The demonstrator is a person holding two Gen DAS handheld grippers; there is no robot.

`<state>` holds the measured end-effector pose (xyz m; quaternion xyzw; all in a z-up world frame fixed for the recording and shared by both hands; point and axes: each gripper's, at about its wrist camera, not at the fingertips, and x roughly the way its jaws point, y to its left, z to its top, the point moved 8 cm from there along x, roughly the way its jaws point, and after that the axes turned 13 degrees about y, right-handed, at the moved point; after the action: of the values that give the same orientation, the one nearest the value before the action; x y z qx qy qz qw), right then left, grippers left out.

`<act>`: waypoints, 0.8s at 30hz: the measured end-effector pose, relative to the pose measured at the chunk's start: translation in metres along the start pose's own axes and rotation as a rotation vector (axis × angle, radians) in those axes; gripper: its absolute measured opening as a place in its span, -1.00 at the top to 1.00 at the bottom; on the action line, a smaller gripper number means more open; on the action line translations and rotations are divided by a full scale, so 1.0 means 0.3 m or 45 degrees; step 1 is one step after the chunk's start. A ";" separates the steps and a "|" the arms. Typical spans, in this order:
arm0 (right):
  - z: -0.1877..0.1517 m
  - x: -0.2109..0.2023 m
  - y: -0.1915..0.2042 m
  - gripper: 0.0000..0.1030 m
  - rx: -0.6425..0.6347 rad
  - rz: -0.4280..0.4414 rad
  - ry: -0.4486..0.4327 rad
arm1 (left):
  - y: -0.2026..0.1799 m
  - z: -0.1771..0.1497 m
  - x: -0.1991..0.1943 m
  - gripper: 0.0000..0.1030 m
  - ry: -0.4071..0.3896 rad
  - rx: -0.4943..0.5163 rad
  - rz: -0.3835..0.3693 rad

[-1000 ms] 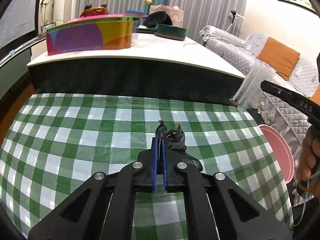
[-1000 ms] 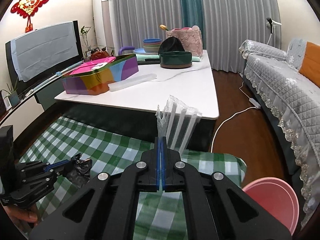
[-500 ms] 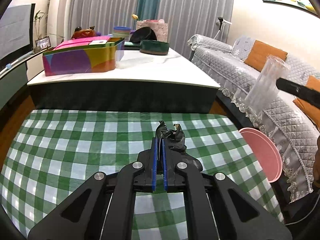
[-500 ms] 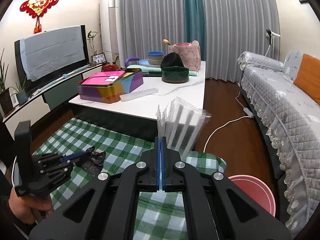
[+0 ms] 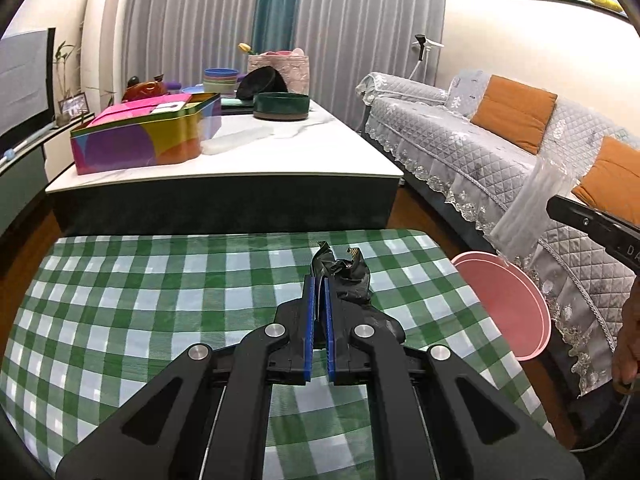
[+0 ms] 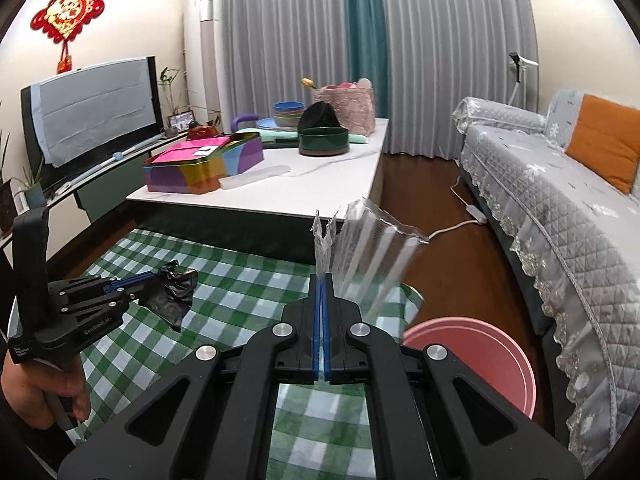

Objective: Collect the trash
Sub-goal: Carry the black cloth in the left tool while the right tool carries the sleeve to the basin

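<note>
I'm working over a low table under a green-checked cloth (image 5: 160, 304), in a living room with a grey quilted sofa (image 6: 560, 208) and a white-topped table (image 5: 240, 148) beyond the cloth's far edge. A pink bin (image 6: 480, 360) stands on the floor just off the cloth's corner on the sofa side. My left gripper (image 5: 319, 280) is clamped on a crumpled black wrapper (image 5: 344, 276), which I hold above the cloth; from the right wrist view the wrapper hangs clear of the cloth's surface. My right gripper (image 6: 322, 280) is pinched tight on a clear plastic package (image 6: 372, 248) with ribbed channels, standing up from the fingers above the cloth's sofa-side corner, near the bin. On the white-topped table, beyond the cloth, sit a multicoloured tin (image 5: 148, 136) and a dark green bowl (image 5: 282, 106).
</note>
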<state>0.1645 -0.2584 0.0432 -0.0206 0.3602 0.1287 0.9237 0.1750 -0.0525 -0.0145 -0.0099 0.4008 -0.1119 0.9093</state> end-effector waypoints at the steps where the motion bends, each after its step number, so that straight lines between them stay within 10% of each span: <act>1: -0.003 -0.006 -0.013 0.98 0.005 -0.011 -0.004 | -0.008 0.000 0.000 0.91 -0.001 0.005 -0.001; 24: -0.063 -0.069 -0.222 0.98 0.109 -0.141 -0.016 | -0.226 0.037 0.045 0.91 -0.011 0.111 -0.082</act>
<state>0.1543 -0.3298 0.0396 -0.0001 0.3577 0.0621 0.9318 0.1788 -0.1222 -0.0095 0.0163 0.3911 -0.1584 0.9065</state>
